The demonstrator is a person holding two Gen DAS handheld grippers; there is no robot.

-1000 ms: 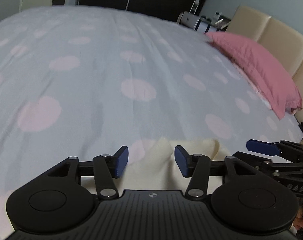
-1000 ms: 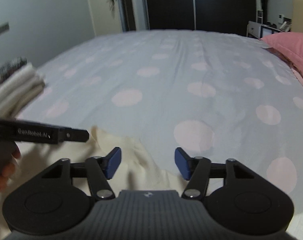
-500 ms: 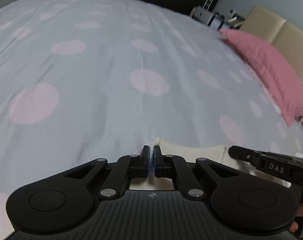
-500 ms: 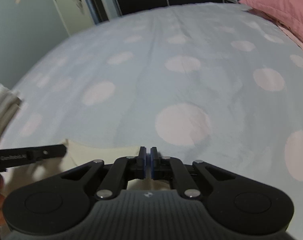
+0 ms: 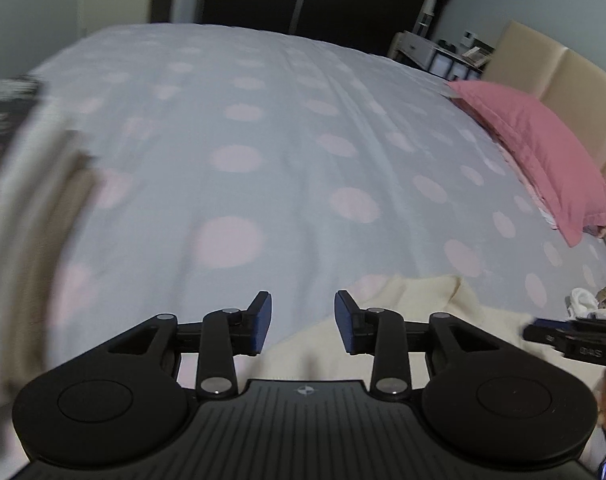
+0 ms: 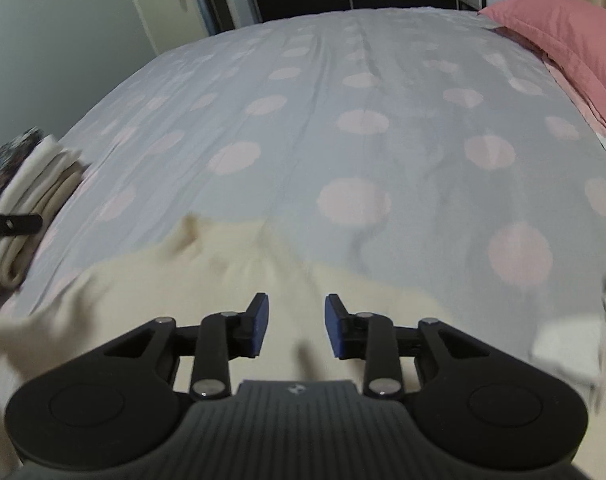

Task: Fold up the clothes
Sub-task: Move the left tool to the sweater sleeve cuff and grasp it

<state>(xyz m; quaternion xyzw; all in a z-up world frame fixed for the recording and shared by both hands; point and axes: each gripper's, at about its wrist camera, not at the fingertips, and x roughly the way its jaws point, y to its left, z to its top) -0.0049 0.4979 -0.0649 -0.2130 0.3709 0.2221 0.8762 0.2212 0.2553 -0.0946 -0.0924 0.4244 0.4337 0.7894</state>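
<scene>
In the left wrist view, the left gripper (image 5: 302,322) has its jaws spread wide with nothing between them, above the grey bedspread (image 5: 287,152) with pale pink dots. The cream garment (image 5: 415,320) lies on the bedspread at about 5 o'clock from the gripper, its near edge running under the right-hand finger. The tip of the right gripper (image 5: 575,336) enters at 3 o'clock over the garment's far side. A pink pillow (image 5: 543,152) sits at 2 o'clock against a beige headboard (image 5: 563,76). At 9 o'clock a blurred stack of folded clothes (image 5: 19,184) fills the frame's edge.

In the right wrist view, the right gripper (image 6: 296,326) is likewise wide apart and empty, poised over the cream garment (image 6: 207,276), which spreads from 9 o'clock to beneath the fingers. The folded stack (image 6: 31,192) rests at 10 o'clock, the pillow (image 6: 563,28) at 1 o'clock.
</scene>
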